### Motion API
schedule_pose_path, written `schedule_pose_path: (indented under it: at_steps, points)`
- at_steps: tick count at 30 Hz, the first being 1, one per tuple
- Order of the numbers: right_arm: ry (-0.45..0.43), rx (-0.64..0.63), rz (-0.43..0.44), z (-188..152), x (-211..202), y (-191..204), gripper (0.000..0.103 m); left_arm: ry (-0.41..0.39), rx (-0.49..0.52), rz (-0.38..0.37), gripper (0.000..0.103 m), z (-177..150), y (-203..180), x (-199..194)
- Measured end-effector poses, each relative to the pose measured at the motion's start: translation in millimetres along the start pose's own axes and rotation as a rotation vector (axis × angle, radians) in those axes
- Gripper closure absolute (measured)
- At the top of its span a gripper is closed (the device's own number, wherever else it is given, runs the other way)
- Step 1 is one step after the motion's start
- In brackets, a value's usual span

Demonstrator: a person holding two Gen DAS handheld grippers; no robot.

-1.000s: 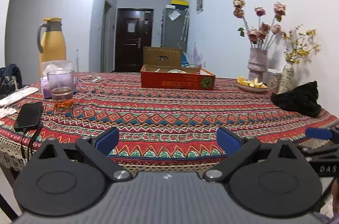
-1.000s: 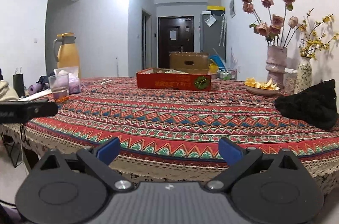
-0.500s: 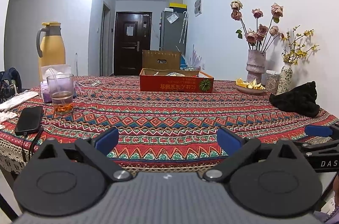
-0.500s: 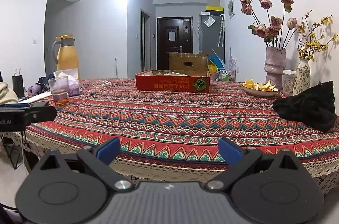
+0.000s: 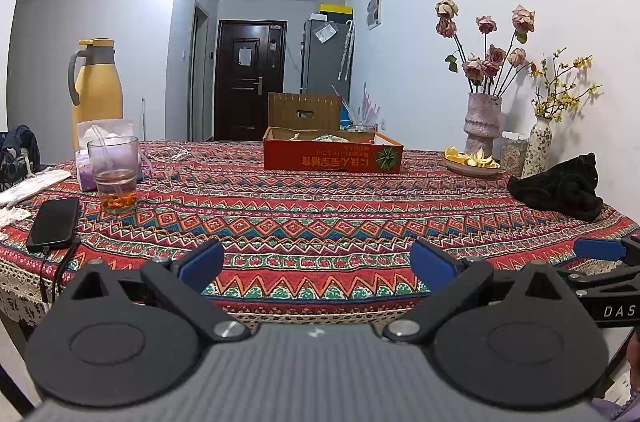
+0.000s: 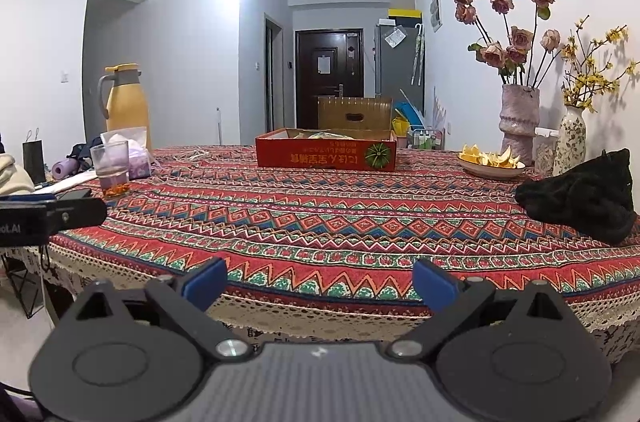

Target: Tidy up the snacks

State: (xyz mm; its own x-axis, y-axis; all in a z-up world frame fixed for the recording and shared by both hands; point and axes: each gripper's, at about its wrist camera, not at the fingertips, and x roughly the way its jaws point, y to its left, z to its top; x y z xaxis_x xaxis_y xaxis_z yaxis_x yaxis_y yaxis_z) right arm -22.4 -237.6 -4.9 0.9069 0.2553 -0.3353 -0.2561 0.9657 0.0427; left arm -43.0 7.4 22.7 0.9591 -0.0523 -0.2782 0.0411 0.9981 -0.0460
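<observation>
Both grippers held low at the near edge of the table point(image 5: 320, 222), side by side, facing across it.

Left gripper point(image 5: 318, 264): jaws spread wide, nothing between the blue pads point(image 5: 202, 262). Right gripper point(image 6: 320, 282): jaws likewise spread wide, empty. Tip of right gripper visible at right border of left view; tip of left gripper visible at left border of right view.

Table covered by red patterned cloth with lace hem. Red cardboard box point(image 5: 332, 154) at far centre of table, well apart from both grippers; lid off, pale wrapped items point(image 5: 330, 138) lying inside, kind cannot be told. Brown box point(image 5: 305, 111) upright just behind it.

Left side: glass point(image 5: 113, 174) with a straw and a little amber liquid, upright; tissue pack just behind it; yellow jug point(image 5: 96, 90) further back. Black phone point(image 5: 54, 224) flat near the left edge, cable hanging from its near end.

Right side: plate of orange peel point(image 5: 472, 162), vase of dried roses point(image 5: 482, 120) behind it, small patterned vase with yellow sprigs point(image 5: 540, 146) beside that. Black cloth bundle point(image 5: 560, 186) near the right edge.
</observation>
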Motion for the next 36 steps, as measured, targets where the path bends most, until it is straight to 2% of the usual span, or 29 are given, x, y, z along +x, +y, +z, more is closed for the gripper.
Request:
schedule_pose_path:
  at_steps: [36]
  points:
    - [0.007, 0.009, 0.011, -0.8, 2.0, 0.9, 0.004, -0.003, 0.006, -0.009, 0.000, -0.7, -1.8, -0.5]
